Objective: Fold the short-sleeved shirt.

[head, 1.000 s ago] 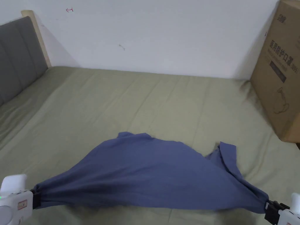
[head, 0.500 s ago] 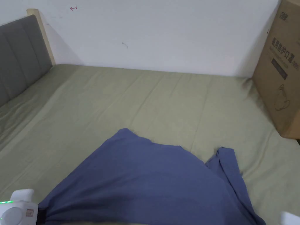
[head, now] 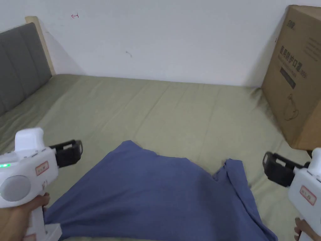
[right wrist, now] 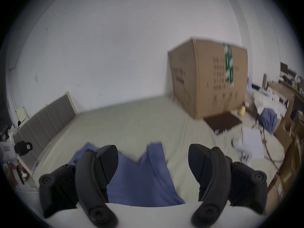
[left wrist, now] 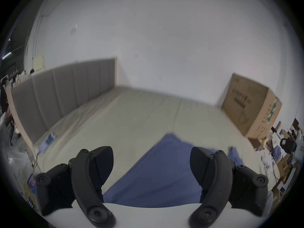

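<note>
1. The blue short-sleeved shirt (head: 156, 194) lies on the olive-green bed sheet (head: 175, 113), at the near edge of the bed, its body spread wide and running out of the bottom of the head view.
2. One sleeve (head: 236, 175) sticks up on the right side of the shirt; a rounded corner of cloth (head: 130, 146) points toward the wall on the left side.
3. The left gripper (head: 73, 150) is held above the sheet, just left of the shirt and clear of it; in the left gripper view its jaws stand wide apart with nothing between them, the blue cloth lying below and beyond.
4. The right gripper (head: 269, 166) is up on the right side of the shirt, apart from the sleeve; in the right gripper view its jaws are likewise spread, holding nothing.
5. A hand (head: 18, 216) grasps the left gripper's white handle; fingers (head: 302, 227) show under the right one.
6. A large cardboard box (head: 297, 78) stands at the right end of the bed against the white wall (head: 163, 34).
7. A grey padded headboard (head: 17, 66) runs along the left.
8. Both gripper views are blurred, so whether the shirt lies flat or doubled over is hard to tell.
</note>
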A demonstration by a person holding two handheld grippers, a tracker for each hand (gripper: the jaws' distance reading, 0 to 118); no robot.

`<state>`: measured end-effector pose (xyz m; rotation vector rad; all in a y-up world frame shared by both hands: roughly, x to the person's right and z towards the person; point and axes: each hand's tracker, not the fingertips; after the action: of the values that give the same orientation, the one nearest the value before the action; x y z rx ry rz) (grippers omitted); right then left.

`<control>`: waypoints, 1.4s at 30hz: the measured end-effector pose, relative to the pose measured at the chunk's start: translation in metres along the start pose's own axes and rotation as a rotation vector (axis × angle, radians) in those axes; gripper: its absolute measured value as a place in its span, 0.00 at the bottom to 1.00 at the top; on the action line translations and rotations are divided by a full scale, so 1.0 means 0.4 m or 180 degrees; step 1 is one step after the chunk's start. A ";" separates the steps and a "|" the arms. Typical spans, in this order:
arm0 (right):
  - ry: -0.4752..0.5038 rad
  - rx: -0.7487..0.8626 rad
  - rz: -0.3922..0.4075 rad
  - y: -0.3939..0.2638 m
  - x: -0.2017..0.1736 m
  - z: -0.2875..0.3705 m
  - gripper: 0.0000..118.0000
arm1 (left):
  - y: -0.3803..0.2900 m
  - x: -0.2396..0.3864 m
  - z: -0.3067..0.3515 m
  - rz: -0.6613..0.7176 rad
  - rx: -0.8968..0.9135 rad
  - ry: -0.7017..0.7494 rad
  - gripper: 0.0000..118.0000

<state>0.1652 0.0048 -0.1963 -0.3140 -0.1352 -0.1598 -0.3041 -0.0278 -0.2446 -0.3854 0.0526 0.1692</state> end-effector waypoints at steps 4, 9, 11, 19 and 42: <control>-0.0092 0.0508 0.0143 0.002 0.013 -0.054 0.80 | 0.037 0.071 -0.012 -0.0043 0.0519 -0.0155 0.76; -0.0262 0.0771 0.0375 0.020 -0.042 -0.016 0.00 | 0.016 0.137 0.050 -0.0129 0.0671 -0.0306 0.00; -0.0334 0.0862 0.0380 0.016 -0.050 -0.007 0.00 | 0.031 0.125 -0.003 -0.0164 0.0635 -0.0399 0.00; -0.0293 0.0684 0.0426 0.001 -0.029 -0.046 0.00 | 0.042 0.146 -0.137 -0.0408 0.0056 -0.0447 0.00; -0.0692 -0.0332 0.0420 -0.163 0.100 -0.432 0.00 | -0.138 0.183 -1.094 -0.0803 -0.2292 -0.0002 0.62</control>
<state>0.2114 -0.1168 -0.3334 -0.4428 -0.3212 -0.0012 -0.2305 -0.2325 -0.6353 -1.1039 -0.0612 -0.0700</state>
